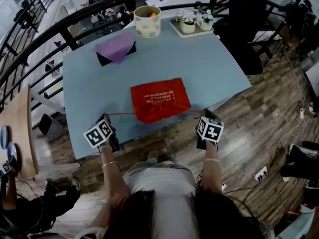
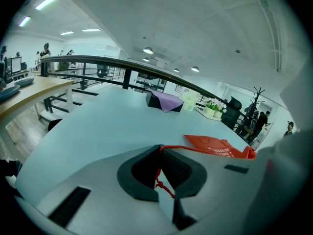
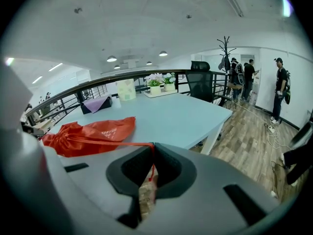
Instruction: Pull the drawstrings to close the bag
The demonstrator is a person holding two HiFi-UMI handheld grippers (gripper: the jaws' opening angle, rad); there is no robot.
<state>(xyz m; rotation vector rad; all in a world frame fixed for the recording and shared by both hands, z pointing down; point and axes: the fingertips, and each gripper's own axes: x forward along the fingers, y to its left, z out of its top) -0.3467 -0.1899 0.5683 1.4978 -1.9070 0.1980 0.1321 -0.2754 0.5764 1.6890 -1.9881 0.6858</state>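
Note:
A red drawstring bag (image 1: 160, 99) lies flat on the light blue table (image 1: 209, 68) near its front edge, its mouth gathered toward me. Two thin red drawstrings run out sideways from the mouth. My left gripper (image 1: 107, 126) is shut on the left drawstring (image 2: 195, 149), whose knotted end hangs between the jaws. My right gripper (image 1: 205, 121) is shut on the right drawstring (image 3: 117, 144), pulled taut from the puckered bag (image 3: 85, 135). In the left gripper view the bag (image 2: 217, 147) lies to the right. Both grippers sit at the table's front edge, either side of the bag.
At the far side of the table stand a dark box under a purple cloth (image 1: 116, 49), a pale round container (image 1: 147, 20) with coloured pieces, and a tray (image 1: 192, 30) of small potted flowers. A dark curved railing (image 1: 60, 26) rings the table. People stand at the far right (image 3: 281, 87).

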